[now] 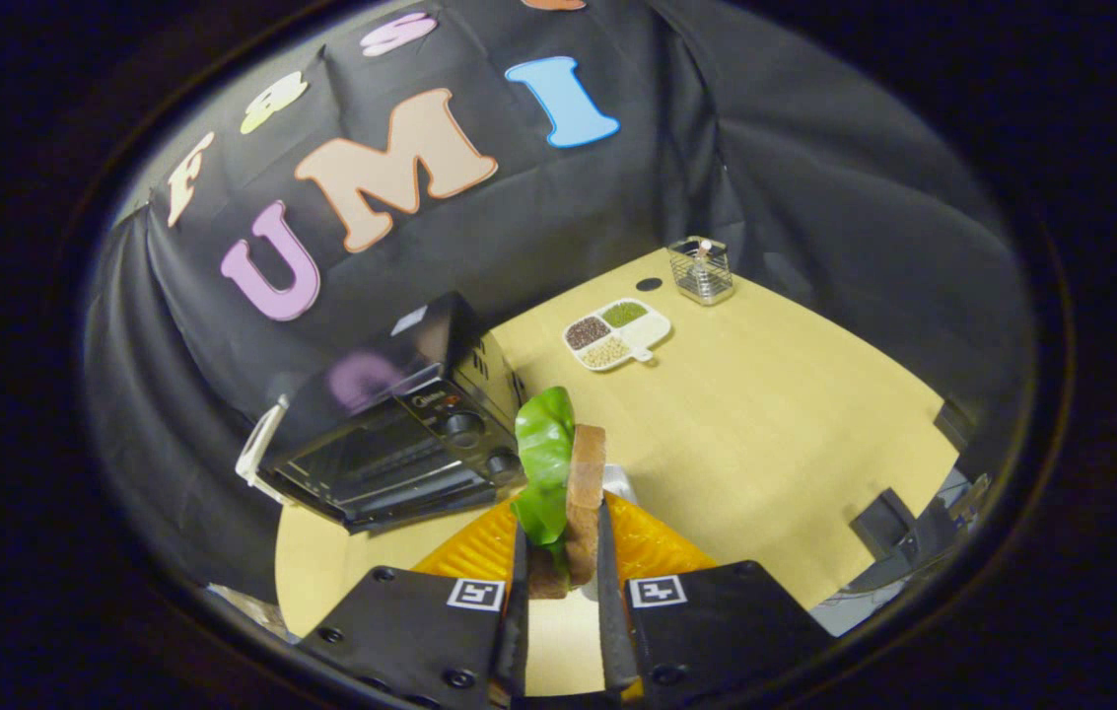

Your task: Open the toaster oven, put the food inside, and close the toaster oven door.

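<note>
My gripper [563,537] is shut on the food [578,493], a brown bread slice with a green lettuce leaf [544,454] against its left side. Both fingers press on its lower part and hold it upright, lifted above an orange ribbed plate [662,552]. The black toaster oven [390,444] stands on the wooden table [765,444], just ahead and to the left of the food. Its glass front and two knobs [464,426] face me, and a white handle [259,449] shows at its far left end. I cannot tell whether the door is open.
A white divided dish [617,333] with beans and grains lies beyond the food. Farther back stand a wire basket [701,268] and a small black disc [649,284]. A white object [620,483] peeks out behind the bread. Black cloth walls close in behind the oven.
</note>
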